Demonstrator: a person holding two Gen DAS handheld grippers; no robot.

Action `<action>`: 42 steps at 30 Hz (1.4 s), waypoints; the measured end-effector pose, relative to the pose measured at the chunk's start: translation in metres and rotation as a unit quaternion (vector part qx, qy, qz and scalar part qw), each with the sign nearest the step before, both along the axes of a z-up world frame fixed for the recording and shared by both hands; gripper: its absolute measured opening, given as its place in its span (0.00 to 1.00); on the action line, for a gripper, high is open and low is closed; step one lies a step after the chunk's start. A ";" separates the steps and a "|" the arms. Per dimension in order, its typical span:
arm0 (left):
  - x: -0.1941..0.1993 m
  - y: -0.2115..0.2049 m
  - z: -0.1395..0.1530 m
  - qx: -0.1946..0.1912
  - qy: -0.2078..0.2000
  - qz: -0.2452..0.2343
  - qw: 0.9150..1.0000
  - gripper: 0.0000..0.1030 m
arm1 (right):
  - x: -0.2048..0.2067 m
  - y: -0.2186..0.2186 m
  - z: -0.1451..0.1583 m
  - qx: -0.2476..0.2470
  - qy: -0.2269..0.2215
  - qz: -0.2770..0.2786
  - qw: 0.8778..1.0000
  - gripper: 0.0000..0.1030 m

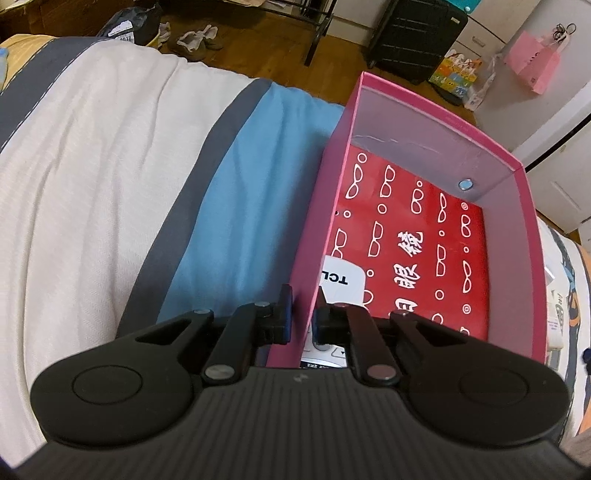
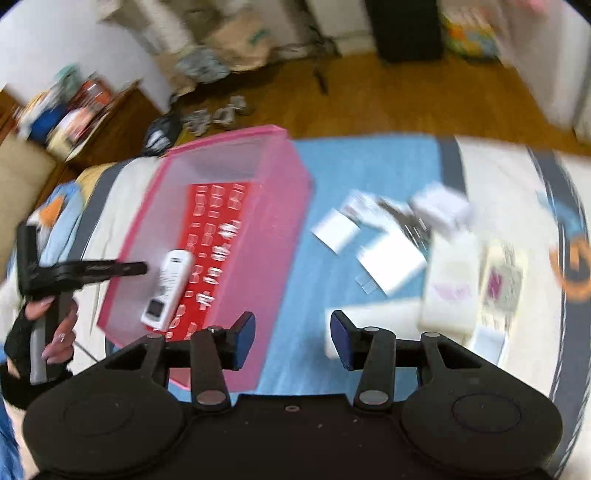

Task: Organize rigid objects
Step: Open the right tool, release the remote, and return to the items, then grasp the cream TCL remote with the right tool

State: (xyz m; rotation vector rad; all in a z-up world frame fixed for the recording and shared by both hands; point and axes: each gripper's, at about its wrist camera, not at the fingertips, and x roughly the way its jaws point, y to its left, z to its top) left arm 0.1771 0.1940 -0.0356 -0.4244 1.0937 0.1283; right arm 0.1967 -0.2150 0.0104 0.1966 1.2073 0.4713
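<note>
A pink box (image 1: 436, 122) lies on the bed, with a red sheet printed with spectacles (image 1: 413, 236) on its floor. A white TCL remote (image 1: 341, 280) rests inside, near the left wall. My left gripper (image 1: 303, 317) is shut on that left wall, one pad outside and one inside. The blurred right wrist view shows the same pink box (image 2: 280, 206) and remote (image 2: 170, 291), with a gloved hand (image 2: 55, 332) holding the left gripper (image 2: 144, 267) at the box's side. My right gripper (image 2: 292, 332) hangs open and empty above the blue stripe, right of the box.
Several small white boxes (image 2: 391, 264) and a pale packet (image 2: 448, 284) lie on the bedspread (image 2: 332, 166) right of the pink box. Beyond the bed's far edge are wooden floor, shoes (image 1: 199, 37), a dark suitcase (image 1: 417, 33) and a pink bag (image 1: 535, 62).
</note>
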 end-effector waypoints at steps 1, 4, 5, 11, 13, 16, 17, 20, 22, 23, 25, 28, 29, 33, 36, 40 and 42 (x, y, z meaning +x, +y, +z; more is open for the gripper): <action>0.000 -0.001 0.000 0.003 0.001 0.001 1.000 0.08 | 0.001 -0.008 -0.012 0.003 0.011 -0.016 1.000 0.50; 0.001 -0.006 0.000 0.017 0.001 0.000 1.000 0.07 | 0.006 -0.024 -0.042 0.003 0.032 -0.054 0.998 0.50; 0.001 -0.007 0.000 0.019 0.000 0.000 1.000 0.07 | 0.008 -0.028 -0.050 -0.004 0.034 -0.063 0.997 0.50; 0.003 -0.010 0.000 0.030 0.003 -0.002 1.000 0.07 | 0.023 -0.041 -0.049 -0.066 -0.010 -0.069 0.995 0.50; 0.004 -0.012 -0.002 0.034 0.010 -0.005 0.999 0.07 | 0.038 -0.041 -0.041 -0.090 -0.010 -0.044 0.995 0.50; 0.004 -0.013 -0.003 0.035 0.013 -0.003 0.999 0.07 | 0.063 -0.049 -0.036 -0.116 -0.010 -0.020 0.993 0.51; 0.004 -0.013 -0.003 0.034 0.013 -0.003 0.999 0.07 | 0.071 -0.056 -0.035 -0.119 -0.010 -0.025 0.993 0.51; 0.003 -0.013 -0.003 0.036 0.013 -0.003 0.999 0.07 | 0.086 -0.067 -0.046 -0.090 0.015 -0.017 0.996 0.51; 0.004 -0.013 -0.003 0.038 0.015 -0.005 0.999 0.07 | 0.084 -0.071 -0.058 -0.071 0.035 -0.028 0.996 0.51; 0.005 -0.012 -0.003 0.039 0.016 -0.006 0.999 0.07 | 0.081 -0.073 -0.062 -0.065 0.042 -0.035 0.996 0.51; 0.006 -0.011 -0.003 0.037 0.017 -0.004 0.999 0.07 | 0.074 -0.072 -0.068 -0.051 0.053 -0.040 0.996 0.52; 0.006 -0.012 -0.004 0.036 0.014 -0.003 0.999 0.07 | 0.072 -0.067 -0.078 -0.058 0.062 -0.035 0.996 0.53; 0.006 -0.012 -0.004 0.037 0.014 -0.005 0.999 0.07 | 0.072 -0.064 -0.079 -0.056 0.061 -0.033 0.996 0.56; 0.005 -0.013 -0.004 0.038 0.015 -0.004 0.999 0.07 | 0.078 -0.055 -0.093 -0.048 0.061 -0.036 0.996 0.64; 0.005 -0.014 -0.005 0.038 0.015 -0.004 0.999 0.07 | 0.081 -0.050 -0.101 -0.052 0.056 -0.036 0.996 0.65; 0.006 -0.014 -0.004 0.037 0.016 -0.004 0.999 0.07 | 0.078 -0.054 -0.096 -0.047 0.049 -0.043 0.997 0.64; 0.006 -0.014 -0.004 0.038 0.015 -0.004 0.999 0.07 | 0.081 -0.059 -0.096 -0.034 0.055 -0.053 0.996 0.64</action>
